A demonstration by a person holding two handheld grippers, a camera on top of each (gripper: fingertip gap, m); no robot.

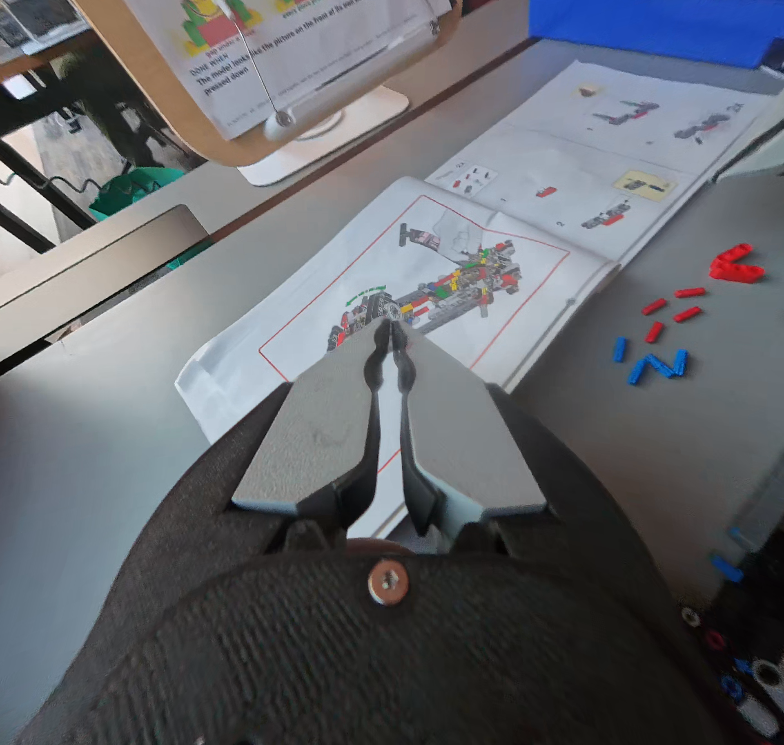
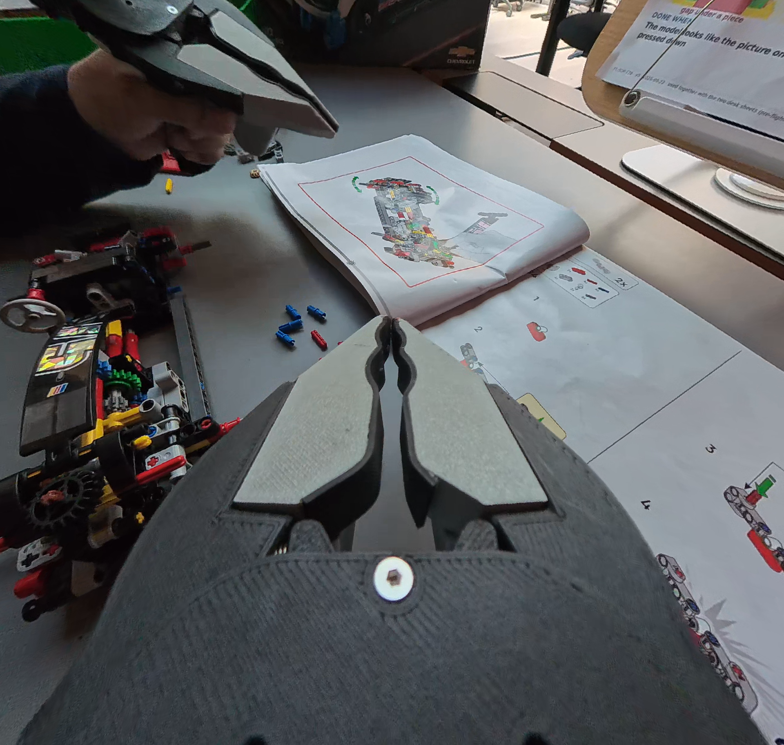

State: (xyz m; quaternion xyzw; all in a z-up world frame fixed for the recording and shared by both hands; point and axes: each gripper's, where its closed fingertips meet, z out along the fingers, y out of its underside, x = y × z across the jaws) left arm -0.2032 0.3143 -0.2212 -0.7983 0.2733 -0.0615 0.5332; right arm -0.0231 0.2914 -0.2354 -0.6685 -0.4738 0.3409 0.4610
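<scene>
My left gripper (image 1: 391,325) is shut, its tips hovering above the picture page of an open instruction booklet (image 1: 322,266). It also shows in the right wrist view (image 2: 332,130), held in a hand above the booklet's far corner. My right gripper (image 2: 391,321) is shut, its tips over the booklet's (image 2: 466,198) near edge at the fold. I see nothing between either pair of fingers. Blue pins (image 2: 292,323) and a red pin (image 2: 319,339) lie on the grey table left of the right gripper. A partly built brick car model (image 2: 106,385) lies at the left.
Red pins (image 1: 674,306), blue pins (image 1: 655,364) and red angled pieces (image 1: 736,264) lie right of the booklet. A stand with a printed sheet (image 1: 297,45) is behind it, a blue bin (image 1: 657,3) at the far right. A dark cardboard box (image 2: 382,11) stands at the back. To the red pin (image 2: 319,339): right tips about 8 centimetres, left tips about 15 centimetres. It turns up in the left wrist view (image 1: 652,331) as well.
</scene>
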